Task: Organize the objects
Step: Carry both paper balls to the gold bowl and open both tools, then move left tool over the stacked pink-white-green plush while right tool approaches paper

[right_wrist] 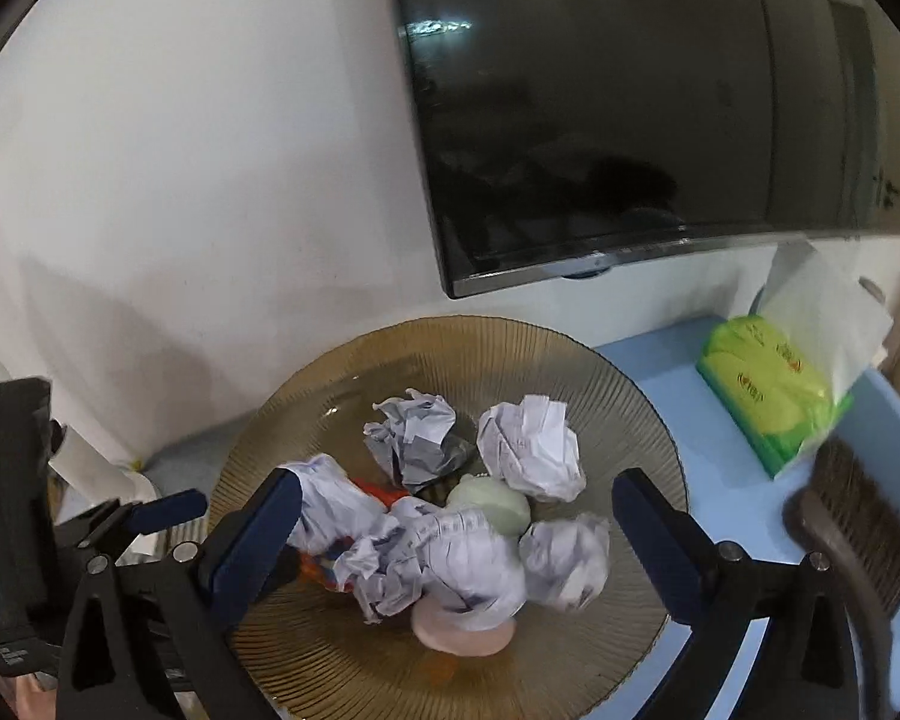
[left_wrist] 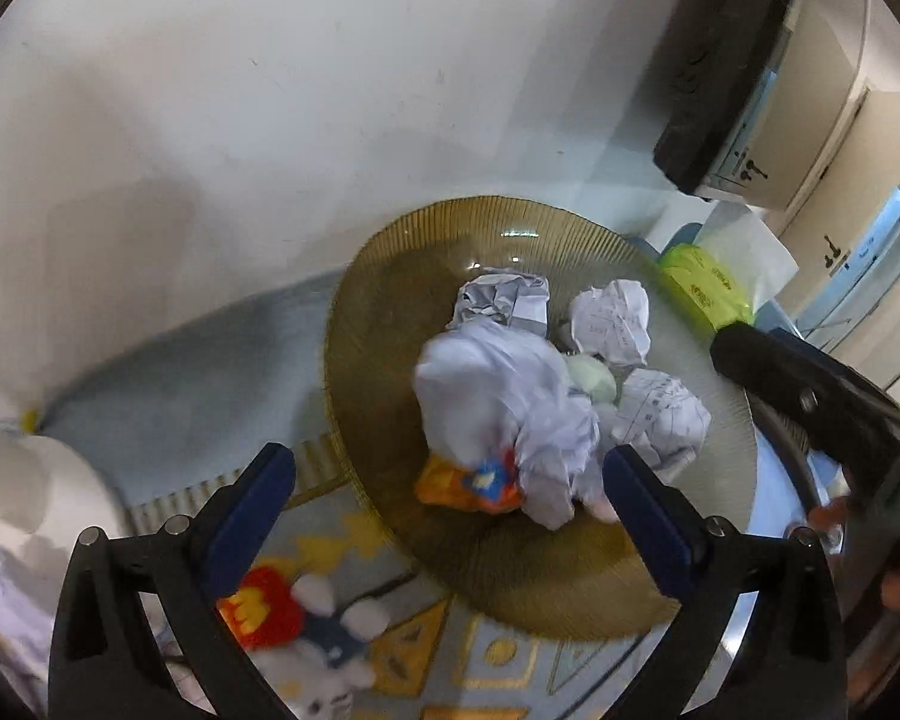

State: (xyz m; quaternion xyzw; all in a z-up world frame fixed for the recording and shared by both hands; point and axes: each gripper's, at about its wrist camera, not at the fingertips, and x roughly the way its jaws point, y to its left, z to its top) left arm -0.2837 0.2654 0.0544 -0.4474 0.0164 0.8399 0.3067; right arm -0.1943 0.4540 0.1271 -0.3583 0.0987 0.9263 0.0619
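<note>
Both the left claw point(left_wrist: 450, 480) and the right claw point(right_wrist: 456, 516) hang with jaws spread wide and empty above the ribbed amber glass plate point(right_wrist: 600, 360), where a plush doll in pale cloth point(right_wrist: 426, 552) lies among crumpled paper balls point(right_wrist: 531, 447). The doll sits near the plate's front edge; a careless nudge could tip it onto the floor beside the other plush toy point(left_wrist: 306, 618).

Left gripper point(left_wrist: 450, 483) hangs over amber ribbed glass plate point(left_wrist: 390, 276), blue-padded jaws spread wide, nothing between pads. Plate holds three crumpled paper balls point(left_wrist: 612, 315), pale green round object point(left_wrist: 594, 377), blurred white cloth bundle point(left_wrist: 498, 396) over orange-and-blue toy point(left_wrist: 468, 486). Stuffed toy in red and blue point(left_wrist: 306, 618) lies on patterned mat point(left_wrist: 498, 660) under left finger. Green tissue pack point(left_wrist: 705, 288) beyond plate. Right gripper point(left_wrist: 810, 396) at right edge, state unclear. Television corner point(left_wrist: 726, 66) on wall.
</note>
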